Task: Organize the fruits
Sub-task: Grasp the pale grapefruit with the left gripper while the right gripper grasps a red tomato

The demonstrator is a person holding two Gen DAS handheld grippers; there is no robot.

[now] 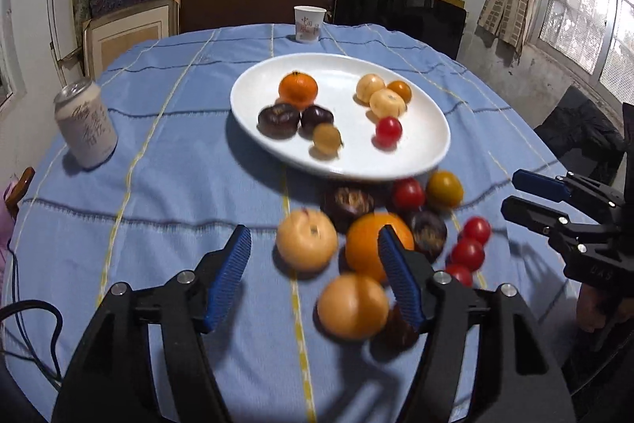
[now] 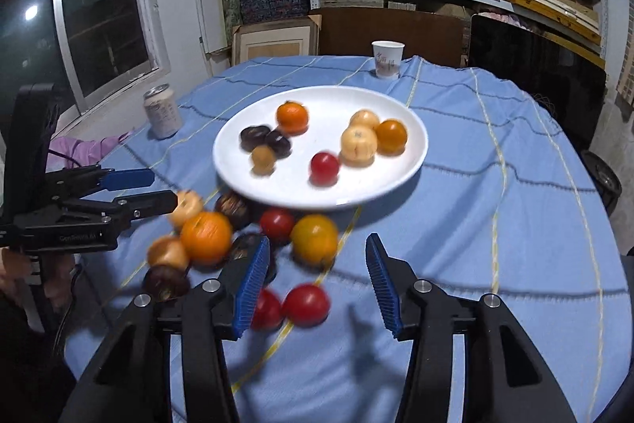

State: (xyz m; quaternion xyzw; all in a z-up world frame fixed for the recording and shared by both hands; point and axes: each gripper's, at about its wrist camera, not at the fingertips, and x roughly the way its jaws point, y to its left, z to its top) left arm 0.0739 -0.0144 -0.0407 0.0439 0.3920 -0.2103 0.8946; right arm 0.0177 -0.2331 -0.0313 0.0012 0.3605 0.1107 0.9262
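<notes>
Lying blurred at lower centre, round smooth fruits [image 1: 362, 244] crowd the blue woven cloth on the desk [image 1: 166, 193] below a glossy white oval plate [image 1: 428, 153] holding more. Both left gripper [image 1: 315, 248] and right gripper [image 2: 317, 254] fingers gape, gripping nothing.

White plate [image 2: 412, 141] of fruit, loose fruit [image 2: 206, 236] beside, blue tablecloth [image 2: 515, 209]

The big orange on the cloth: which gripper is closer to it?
Left. The left gripper has one finger right in front of the big orange; the right gripper hangs off to its side, over the red tomatoes.
</notes>
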